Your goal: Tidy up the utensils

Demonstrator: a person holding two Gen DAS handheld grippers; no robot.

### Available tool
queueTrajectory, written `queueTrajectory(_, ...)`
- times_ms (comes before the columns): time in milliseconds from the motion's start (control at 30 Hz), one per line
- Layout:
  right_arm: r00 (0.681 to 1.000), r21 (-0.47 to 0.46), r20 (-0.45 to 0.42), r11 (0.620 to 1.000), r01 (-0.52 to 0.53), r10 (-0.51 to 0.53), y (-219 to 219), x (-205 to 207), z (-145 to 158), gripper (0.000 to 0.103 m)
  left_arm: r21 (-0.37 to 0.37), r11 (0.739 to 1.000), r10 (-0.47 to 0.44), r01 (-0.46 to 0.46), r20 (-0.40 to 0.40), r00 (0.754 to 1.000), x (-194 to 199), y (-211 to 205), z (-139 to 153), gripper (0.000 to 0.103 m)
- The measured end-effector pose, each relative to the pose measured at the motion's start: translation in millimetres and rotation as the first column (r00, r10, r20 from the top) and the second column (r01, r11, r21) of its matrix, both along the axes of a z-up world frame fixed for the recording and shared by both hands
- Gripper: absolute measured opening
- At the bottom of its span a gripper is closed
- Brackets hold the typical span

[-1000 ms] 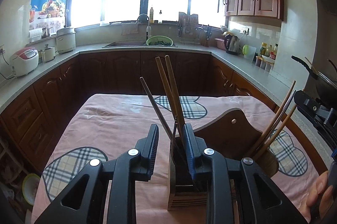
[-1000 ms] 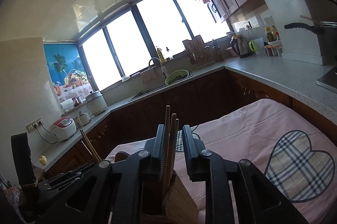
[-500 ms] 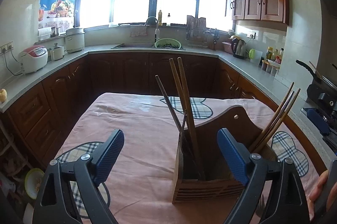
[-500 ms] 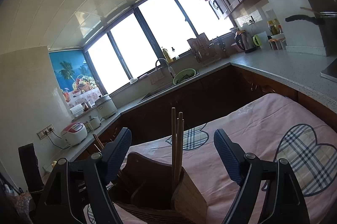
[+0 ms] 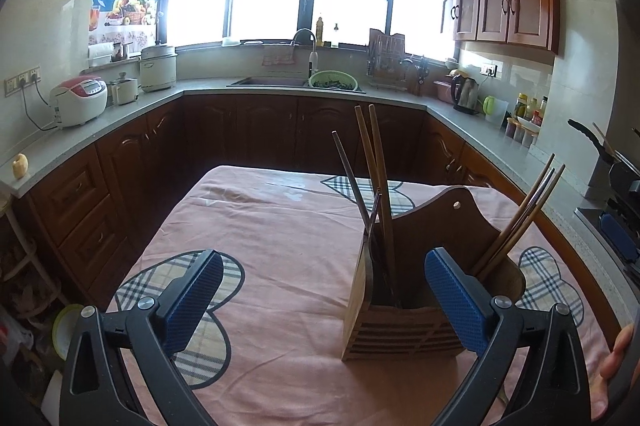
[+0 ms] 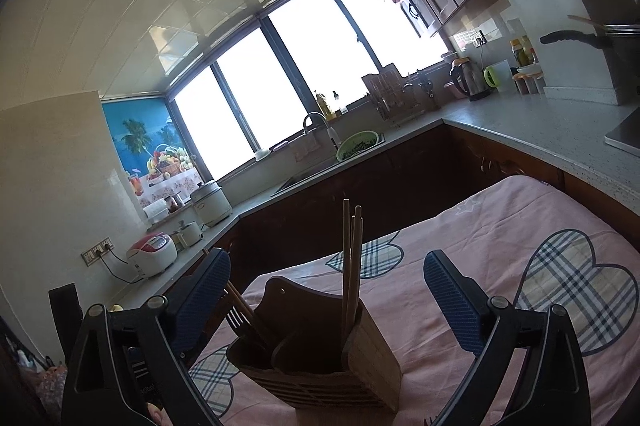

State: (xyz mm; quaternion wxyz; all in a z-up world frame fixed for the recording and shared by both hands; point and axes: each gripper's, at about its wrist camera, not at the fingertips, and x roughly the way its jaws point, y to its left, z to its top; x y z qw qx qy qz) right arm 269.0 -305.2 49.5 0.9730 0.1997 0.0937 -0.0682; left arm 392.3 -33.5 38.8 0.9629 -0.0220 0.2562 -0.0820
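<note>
Left view: my left gripper [image 5: 324, 300] wide open, holds nothing. Brown wooden utensil box [image 5: 400, 322] at 4 o'clock on pink cloth table [image 5: 280, 226]. Long wooden chopsticks [image 5: 378, 182] stand inside: light, stiff, smooth; pinch near middle.

Right view: my right gripper [image 6: 326, 300] wide open, empty. Box at 6 o'clock.

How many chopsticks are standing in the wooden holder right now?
6 visible: three chopsticks in the holder's left compartment, three more chopsticks leaning in its right one. Shorter utensils inside may be hidden.
</note>
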Motion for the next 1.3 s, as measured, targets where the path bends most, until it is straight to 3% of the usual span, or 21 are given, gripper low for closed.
queueTrajectory(200,1.0,0.005,-0.005,1.0,-0.009,0.009,6,-14,3,0.099,0.002,1.0,-0.005,0.005,-0.019,1.0,-15,5,2,0.102)
queueTrajectory(533,0.995,-0.019,-0.077,0.998,-0.059,0.057,33,-60,-4,0.099,-0.029,0.998,-0.059,0.057,-0.083,0.995,-75,28,-2,0.102)
queueTrajectory(867,0.993,-0.088,-0.106,0.994,-0.061,0.052,61,-113,-22,0.101,-0.099,0.993,-0.061,0.057,-0.039,0.997,-146,63,-4,0.102)
queueTrajectory(1000,0.992,-0.161,-0.117,0.985,-0.059,0.041,74,-133,-26,0.101,-0.009,0.997,-0.077,0.077,-0.054,0.996,-172,61,-11,0.102)
queueTrajectory(1167,0.993,-0.266,-0.115,0.963,-0.036,0.005,90,-159,-27,0.101,0.07,0.996,-0.048,0.048,-0.008,0.999,-205,57,-11,0.102)
queueTrajectory(1300,0.995,-0.361,-0.101,0.932,-0.037,0.0,104,-171,-6,0.101,0.069,0.994,-0.089,0.085,0.055,0.994,-224,58,14,0.102)
